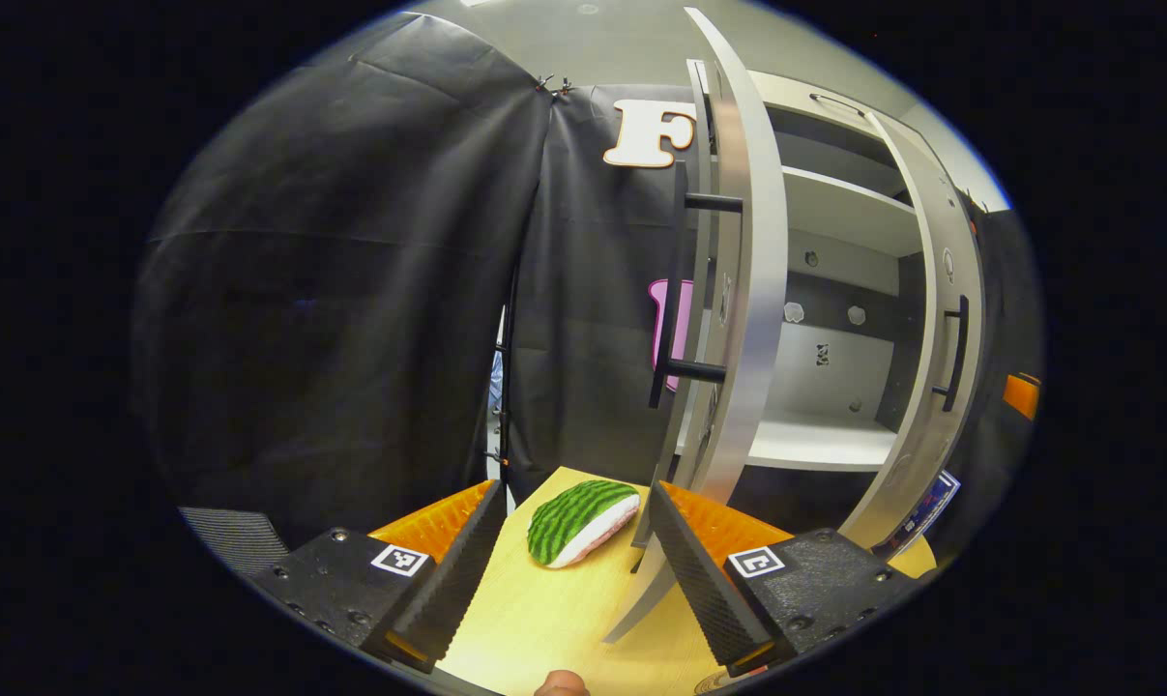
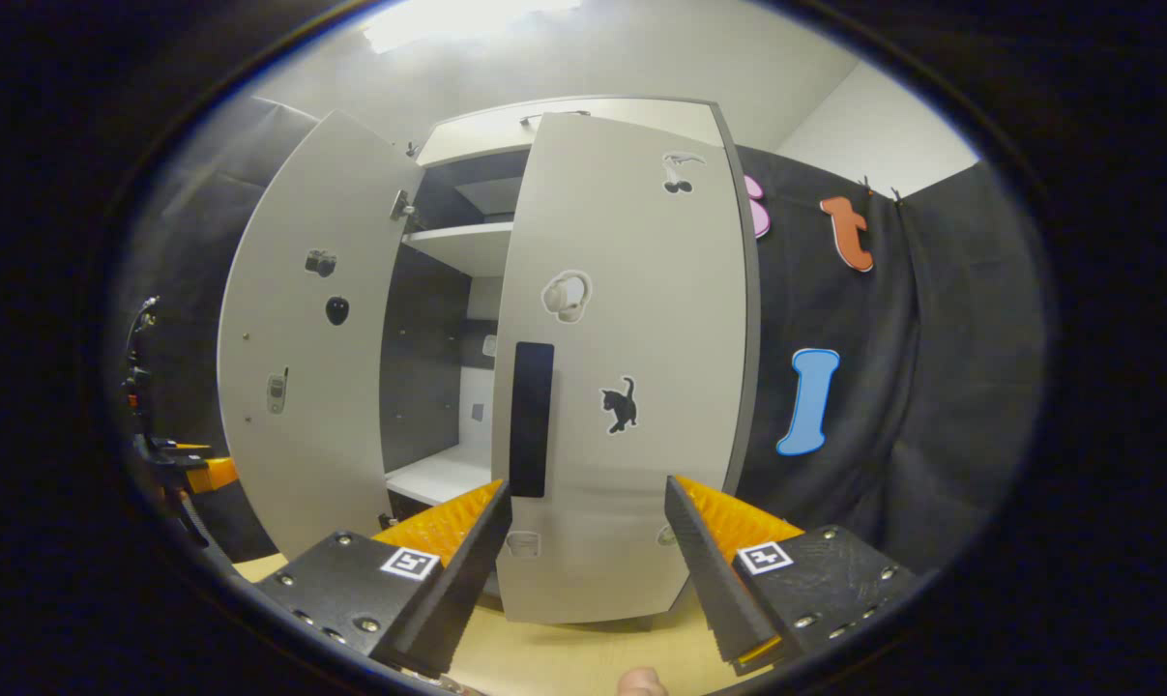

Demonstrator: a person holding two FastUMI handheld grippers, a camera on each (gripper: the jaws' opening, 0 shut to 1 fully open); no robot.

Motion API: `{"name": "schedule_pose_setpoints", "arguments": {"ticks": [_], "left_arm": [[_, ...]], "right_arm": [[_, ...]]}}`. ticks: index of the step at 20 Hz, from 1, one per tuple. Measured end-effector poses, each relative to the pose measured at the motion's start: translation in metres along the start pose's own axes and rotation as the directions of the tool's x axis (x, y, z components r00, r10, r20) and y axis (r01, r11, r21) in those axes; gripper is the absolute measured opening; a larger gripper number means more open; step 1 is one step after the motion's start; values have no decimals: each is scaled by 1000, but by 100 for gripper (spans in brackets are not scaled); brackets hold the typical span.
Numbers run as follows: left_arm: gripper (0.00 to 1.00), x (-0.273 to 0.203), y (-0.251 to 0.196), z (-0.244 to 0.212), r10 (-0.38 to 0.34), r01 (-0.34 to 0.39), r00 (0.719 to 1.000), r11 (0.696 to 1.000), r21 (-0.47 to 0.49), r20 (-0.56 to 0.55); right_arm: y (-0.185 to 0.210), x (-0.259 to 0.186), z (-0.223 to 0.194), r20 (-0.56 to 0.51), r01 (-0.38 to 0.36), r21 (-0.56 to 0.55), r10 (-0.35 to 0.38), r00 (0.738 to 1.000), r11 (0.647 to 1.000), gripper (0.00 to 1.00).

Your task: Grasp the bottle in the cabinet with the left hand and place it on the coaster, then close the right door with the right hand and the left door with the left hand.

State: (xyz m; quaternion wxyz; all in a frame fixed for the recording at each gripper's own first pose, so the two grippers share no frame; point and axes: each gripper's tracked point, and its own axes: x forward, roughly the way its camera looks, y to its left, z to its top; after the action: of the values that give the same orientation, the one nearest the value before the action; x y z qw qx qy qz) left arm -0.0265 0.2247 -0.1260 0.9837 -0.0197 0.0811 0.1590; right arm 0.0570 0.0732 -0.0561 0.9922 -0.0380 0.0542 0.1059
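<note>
Right gripper view: my right gripper (image 2: 588, 565) faces the outer face of the right door (image 2: 631, 387), jaws spread and empty, close to the panel near its black handle (image 2: 532, 418). I judge it is set there to push the door shut, which needs no pinching. The door stands partly swung in, the left door (image 2: 303, 348) wide open. In the left gripper view my left gripper (image 1: 573, 565) sits with jaws spread and empty beside the left door's edge, near its bar handle (image 1: 685, 290), ready for its turn. Cabinet shelves (image 1: 815, 440) look bare; I cannot spot the bottle or coaster. A watermelon-patterned cushion (image 1: 581, 522) lies on the wooden tabletop (image 1: 544, 619) between the fingers' line.
</note>
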Motion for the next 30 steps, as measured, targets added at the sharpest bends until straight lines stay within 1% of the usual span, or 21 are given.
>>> {"name": "schedule_pose_setpoints", "arguments": {"ticks": [1,2,4,5,6,7,8,9,11,12,14,15,16,17,22,23,25,27,28,29,30], "left_arm": [[93,-1,-1,0,-2,2,1000,1000,3,-1],[97,0,-2,0,-6,6,1000,1000,8,0],[97,0,-5,1,-27,27,1000,999,25,-1],[96,1,-6,0,-39,39,999,998,40,-4],[90,2,-7,1,-50,50,999,997,51,-1],[90,3,-9,0,-64,64,998,997,53,-6],[95,3,-13,0,-77,77,997,996,44,-8],[90,2,-18,0,-86,86,996,996,36,-9],[90,-1,-29,0,-104,104,995,994,37,-8],[95,-2,-33,-2,-111,111,994,993,44,-13],[95,-5,-48,-1,-145,145,989,988,56,-7],[95,-6,-57,2,-168,167,986,984,58,2],[95,-6,-65,3,-186,185,983,981,57,7],[95,-7,-72,2,-201,200,980,978,56,4],[95,-7,-114,0,-305,305,952,951,49,2],[95,-6,-124,1,-330,330,944,943,44,6],[95,-5,-144,2,-372,371,928,928,33,16],[95,-1,-159,2,-394,394,919,919,23,23],[95,1,-166,2,-407,406,913,913,21,20],[95,2,-175,2,-425,425,905,905,19,20],[95,2,-180,5,-444,443,896,896,20,24]], "right_arm": [[-1,1,-1,-2,0,-1,0,1000,1000,93],[-2,4,-2,-3,-1,0,1,1000,1000,93],[-2,5,-2,-5,-4,4,4,1000,1000,93],[-2,6,-3,-5,-5,4,5,1000,1000,96],[-3,6,-3,-6,-6,4,6,1000,1000,93],[-3,6,-3,-6,-7,5,7,1000,1000,93],[-2,6,-3,-5,-9,6,9,1000,1000,93],[-3,7,-2,-5,-10,6,10,1000,1000,93],[-3,6,-1,-3,-14,6,14,1000,1000,93],[-4,6,-1,-4,-19,5,19,1000,1000,96],[-5,5,0,-2,-21,1,21,1000,1000,96],[-5,5,2,0,-21,-2,21,1000,1000,93],[-5,4,2,1,-20,-4,20,1000,1000,93],[-4,4,3,-1,-19,-5,19,1000,1000,96],[-6,2,3,-2,-9,-9,9,1000,1000,93],[-6,1,4,-1,-5,-10,5,1000,1000,96],[-8,-2,3,0,7,-9,-7,1000,1000,96],[-12,-5,4,2,20,-1,-20,1000,1000,96],[-13,-7,4,4,26,4,-26,1000,1000,93],[-15,-10,6,6,32,8,-32,999,999,96],[-17,-13,6,10,40,9,-40,999,999,96]]}}
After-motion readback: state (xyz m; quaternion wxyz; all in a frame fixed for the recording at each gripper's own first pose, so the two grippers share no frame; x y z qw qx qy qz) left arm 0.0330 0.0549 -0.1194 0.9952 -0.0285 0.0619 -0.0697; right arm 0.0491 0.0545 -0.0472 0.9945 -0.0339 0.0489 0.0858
